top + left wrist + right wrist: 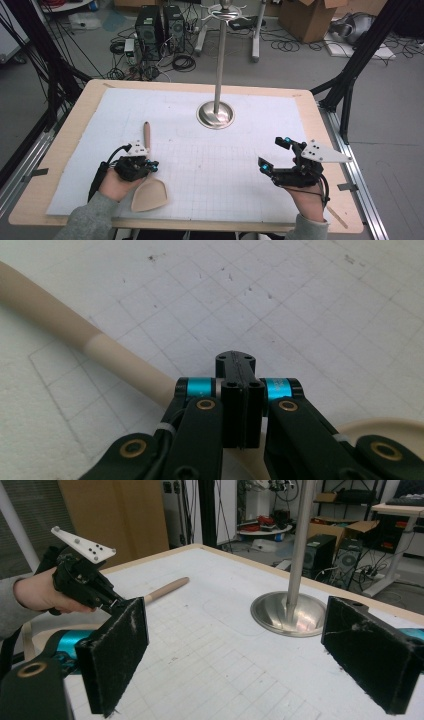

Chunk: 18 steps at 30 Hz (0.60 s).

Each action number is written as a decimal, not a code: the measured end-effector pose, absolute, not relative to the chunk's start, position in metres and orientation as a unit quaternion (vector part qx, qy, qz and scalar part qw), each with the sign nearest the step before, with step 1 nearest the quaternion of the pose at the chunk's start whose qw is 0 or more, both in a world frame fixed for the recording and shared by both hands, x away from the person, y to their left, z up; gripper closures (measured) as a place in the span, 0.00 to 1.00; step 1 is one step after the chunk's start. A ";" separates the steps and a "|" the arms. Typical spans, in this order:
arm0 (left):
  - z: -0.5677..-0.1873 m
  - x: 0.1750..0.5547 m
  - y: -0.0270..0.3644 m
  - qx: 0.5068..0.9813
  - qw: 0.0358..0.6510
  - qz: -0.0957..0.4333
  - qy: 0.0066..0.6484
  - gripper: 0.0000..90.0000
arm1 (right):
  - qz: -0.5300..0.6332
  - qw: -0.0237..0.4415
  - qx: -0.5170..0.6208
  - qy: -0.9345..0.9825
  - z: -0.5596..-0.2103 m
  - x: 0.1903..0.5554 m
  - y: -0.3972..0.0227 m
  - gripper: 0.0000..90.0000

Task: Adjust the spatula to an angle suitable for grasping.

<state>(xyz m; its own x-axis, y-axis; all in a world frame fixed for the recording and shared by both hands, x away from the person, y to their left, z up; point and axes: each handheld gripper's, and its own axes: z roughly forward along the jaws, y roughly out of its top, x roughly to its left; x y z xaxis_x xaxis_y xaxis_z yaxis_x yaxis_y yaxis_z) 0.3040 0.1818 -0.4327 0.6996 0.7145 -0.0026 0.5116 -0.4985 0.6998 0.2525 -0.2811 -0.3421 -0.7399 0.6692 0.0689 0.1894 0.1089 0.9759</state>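
A wooden spatula point(148, 186) lies on the white gridded mat point(215, 165), its handle pointing away and its wide blade near the front edge. My left gripper point(151, 165) is over the handle where it meets the blade. In the left gripper view its jaws point(239, 377) are pressed flat together, with the handle point(115, 357) running underneath them, not between them. The blade's rim point(390, 426) peeks out at the lower right. My right gripper point(274, 153) hovers open at the right of the mat, and its pads point(117, 652) stand wide apart with nothing between them.
A metal stand point(216, 114) with a round base and tall pole rises at the mat's far middle; its base point(287, 612) lies ahead of the right gripper. Beyond the table's wooden rim point(70, 135) are computers, cables and boxes on the floor.
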 end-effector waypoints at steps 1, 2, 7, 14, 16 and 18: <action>-0.432 0.303 0.180 0.854 0.344 0.148 0.361 1.00 | 0.596 0.202 0.300 0.717 -0.342 0.252 -0.282 0.12; -0.432 0.303 0.180 0.858 0.338 0.149 0.357 1.00 | 0.596 0.202 0.300 0.717 -0.342 0.252 -0.282 0.12; -0.431 0.301 0.182 0.863 0.328 0.155 0.351 1.00 | 0.598 0.201 0.300 0.716 -0.342 0.251 -0.283 0.12; -0.430 0.297 0.197 0.864 0.335 0.142 0.347 1.00 | 0.595 0.201 0.299 0.718 -0.343 0.254 -0.282 0.12; -0.430 0.296 0.200 0.867 0.330 0.143 0.345 1.00 | 0.594 0.200 0.299 0.720 -0.343 0.254 -0.280 0.12; -0.430 0.295 0.202 0.867 0.331 0.140 0.345 1.00 | 0.595 0.198 0.299 0.720 -0.343 0.254 -0.280 0.12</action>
